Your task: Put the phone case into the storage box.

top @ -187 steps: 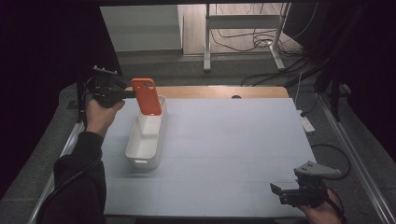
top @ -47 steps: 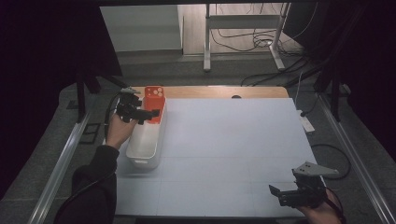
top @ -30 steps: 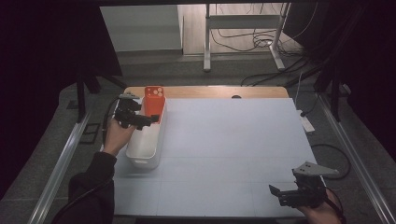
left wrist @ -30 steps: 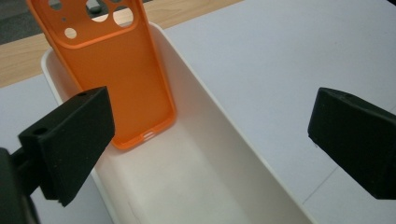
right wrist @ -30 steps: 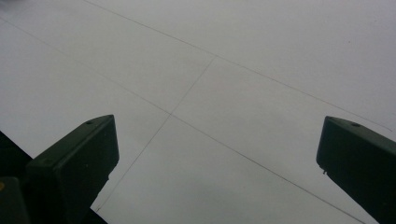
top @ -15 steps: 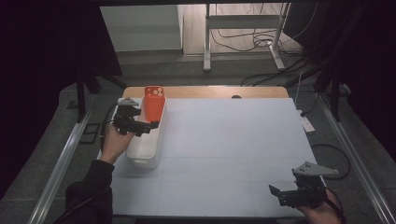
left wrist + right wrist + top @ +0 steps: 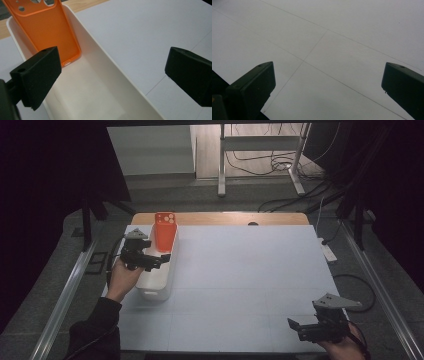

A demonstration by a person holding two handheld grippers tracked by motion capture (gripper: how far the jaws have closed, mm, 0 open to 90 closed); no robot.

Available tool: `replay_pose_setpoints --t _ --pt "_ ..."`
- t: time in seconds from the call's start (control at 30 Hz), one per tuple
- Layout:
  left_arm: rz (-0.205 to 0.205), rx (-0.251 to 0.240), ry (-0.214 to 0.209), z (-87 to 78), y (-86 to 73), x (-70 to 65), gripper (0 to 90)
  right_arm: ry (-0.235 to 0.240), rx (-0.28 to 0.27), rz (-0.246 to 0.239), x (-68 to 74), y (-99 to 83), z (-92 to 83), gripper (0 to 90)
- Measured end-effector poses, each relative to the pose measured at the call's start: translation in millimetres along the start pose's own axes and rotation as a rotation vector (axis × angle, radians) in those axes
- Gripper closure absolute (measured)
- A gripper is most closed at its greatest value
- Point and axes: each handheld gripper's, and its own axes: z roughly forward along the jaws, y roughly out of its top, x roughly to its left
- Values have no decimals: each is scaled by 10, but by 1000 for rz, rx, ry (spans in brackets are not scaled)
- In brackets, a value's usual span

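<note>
The orange phone case point(image 7: 50, 32) leaned inside the white tray point(image 7: 120, 82), seemingly just placed. The left gripper point(image 7: 150, 260) hung open-jawed and empty; the right gripper point(image 7: 305, 329) gaped idle. Withdrawal likely came next.

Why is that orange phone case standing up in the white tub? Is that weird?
A bit odd, yes. The orange phone case isn't lying flat; it leans on end against the far wall of the white tub. Nothing looks spilled or broken.
</note>
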Motion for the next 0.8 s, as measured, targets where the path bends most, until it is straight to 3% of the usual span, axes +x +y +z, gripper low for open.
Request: replay_pose_setpoints --t 0.8 --pt "4 -19 10 -258 -278 -196 14 3 -8 -3 3 -2 -5 0"
